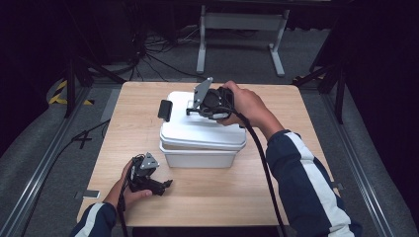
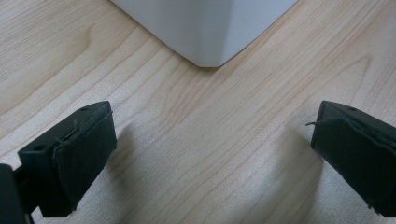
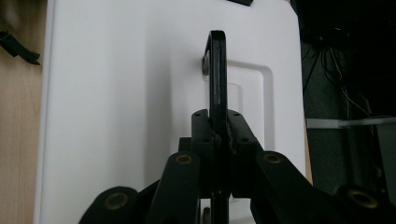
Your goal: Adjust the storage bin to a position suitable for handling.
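The right gripper [image 3: 219, 140] is clenched on the black lid handle [image 3: 216, 70] of the white storage box [image 1: 197, 155]. The lid [image 1: 197, 131] sits slightly raised beneath it. A straight upward lift is judged next. The left gripper [image 2: 210, 154] rests released beside the box corner.

Table [image 1: 207, 197] lit bright from above, surroundings dark; soft shadows, pics slightly blurry.
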A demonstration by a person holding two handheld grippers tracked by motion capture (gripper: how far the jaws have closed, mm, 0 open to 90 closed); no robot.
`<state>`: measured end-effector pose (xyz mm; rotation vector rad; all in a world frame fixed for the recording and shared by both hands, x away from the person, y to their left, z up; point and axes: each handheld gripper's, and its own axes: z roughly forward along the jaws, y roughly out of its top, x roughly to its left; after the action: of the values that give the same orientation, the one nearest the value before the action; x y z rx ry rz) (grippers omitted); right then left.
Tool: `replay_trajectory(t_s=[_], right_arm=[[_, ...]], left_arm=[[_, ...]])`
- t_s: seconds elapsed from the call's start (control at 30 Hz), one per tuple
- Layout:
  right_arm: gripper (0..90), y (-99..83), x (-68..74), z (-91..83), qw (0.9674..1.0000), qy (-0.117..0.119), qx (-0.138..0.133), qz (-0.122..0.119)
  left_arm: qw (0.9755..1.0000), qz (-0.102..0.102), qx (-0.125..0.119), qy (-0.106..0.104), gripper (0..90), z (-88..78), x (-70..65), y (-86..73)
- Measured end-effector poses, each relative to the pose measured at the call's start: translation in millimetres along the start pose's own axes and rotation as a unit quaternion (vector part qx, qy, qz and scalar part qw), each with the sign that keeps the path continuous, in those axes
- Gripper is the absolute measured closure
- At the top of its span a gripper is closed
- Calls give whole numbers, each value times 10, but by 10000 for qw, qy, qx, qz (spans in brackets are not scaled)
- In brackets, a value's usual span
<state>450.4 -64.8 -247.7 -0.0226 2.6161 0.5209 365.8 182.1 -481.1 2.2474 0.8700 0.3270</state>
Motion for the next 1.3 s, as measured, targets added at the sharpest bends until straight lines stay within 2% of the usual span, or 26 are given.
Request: replay_trajectory(t_s=[0.47, 0.5, 0.77, 1.07, 1.3], right_arm=[[841, -209, -93, -278, 9998, -168, -119, 42], [841, -248, -92, -313, 9997, -168, -139, 135], [840, -494, -134, -481, 9990, -343, -103, 259], [839, -780, -165, -651, 9981, -436, -123, 420], [839, -959, -167, -765, 9973, -516, -42, 514]], left_arm=[[10000, 6, 1, 4, 6, -1, 0, -1], [10000, 8, -4, 5, 6, -1, 1, -2], [10000, 8, -9, 5, 6, -1, 1, -2], [10000, 6, -10, 5, 6, -1, 1, -3], [10000, 9, -9, 7, 6, -1, 1, -2]])
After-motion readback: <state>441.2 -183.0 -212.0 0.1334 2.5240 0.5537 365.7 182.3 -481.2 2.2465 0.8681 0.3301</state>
